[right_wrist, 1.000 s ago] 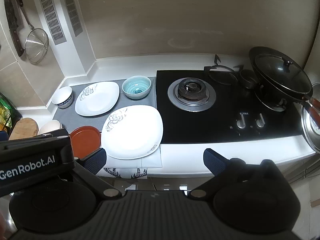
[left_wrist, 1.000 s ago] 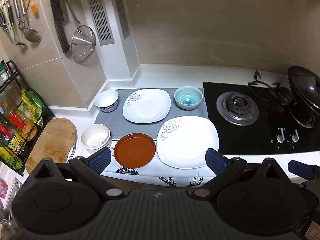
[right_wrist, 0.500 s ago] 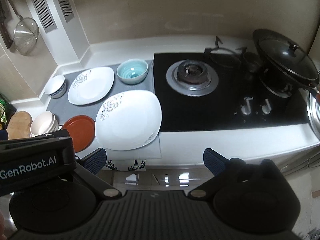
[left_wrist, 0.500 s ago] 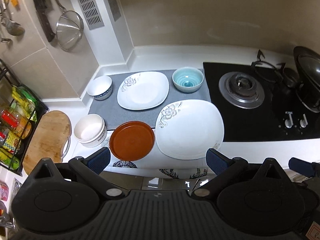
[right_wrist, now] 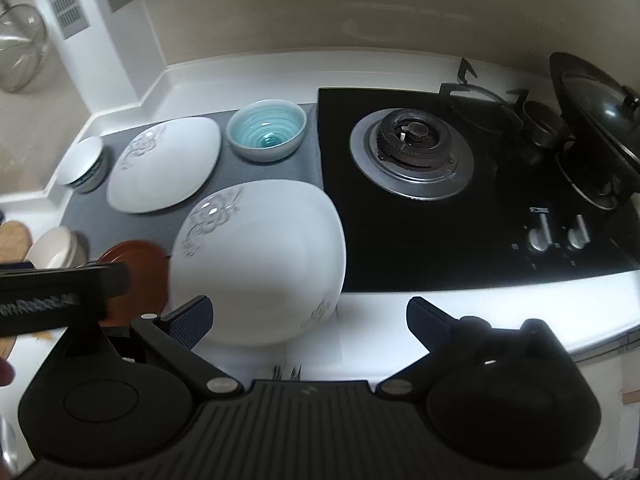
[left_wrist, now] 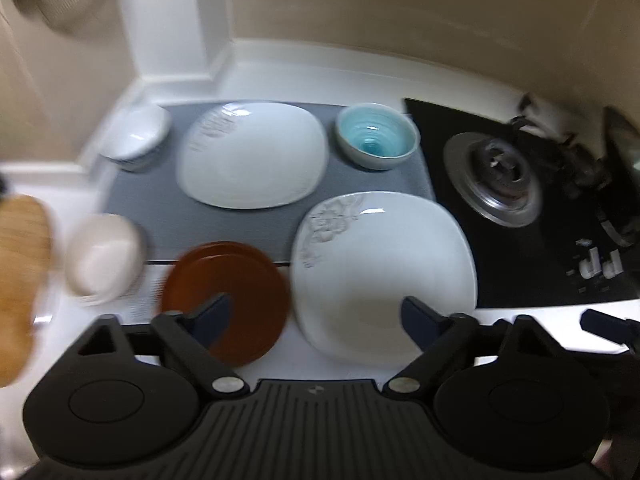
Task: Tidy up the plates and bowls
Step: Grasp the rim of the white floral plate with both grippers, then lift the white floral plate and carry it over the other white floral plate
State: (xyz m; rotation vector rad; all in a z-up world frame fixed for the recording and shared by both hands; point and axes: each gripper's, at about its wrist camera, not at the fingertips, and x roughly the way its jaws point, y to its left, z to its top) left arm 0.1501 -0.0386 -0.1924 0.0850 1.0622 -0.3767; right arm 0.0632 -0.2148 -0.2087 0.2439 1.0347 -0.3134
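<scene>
A large white square plate (left_wrist: 384,268) lies at the counter's front, also in the right wrist view (right_wrist: 260,264). A smaller white plate (left_wrist: 252,160) and a teal bowl (left_wrist: 376,136) sit behind it on a grey mat (left_wrist: 168,216). A brown plate (left_wrist: 232,292) lies left of the large plate, with cream bowls (left_wrist: 104,256) further left and a white-and-blue bowl (left_wrist: 136,136) at the back left. My left gripper (left_wrist: 316,318) is open above the brown and large plates. My right gripper (right_wrist: 310,318) is open over the large plate's front edge.
A black gas hob (right_wrist: 460,184) with burner and knobs (right_wrist: 556,236) lies right of the plates. A lidded black wok (right_wrist: 596,120) stands at far right. A wooden cutting board (left_wrist: 20,272) lies at the left. A strainer (right_wrist: 20,52) hangs on the wall.
Both grippers have moved forward and down toward the counter. The plates and bowls now look larger and closer. Nothing on the counter has moved.
</scene>
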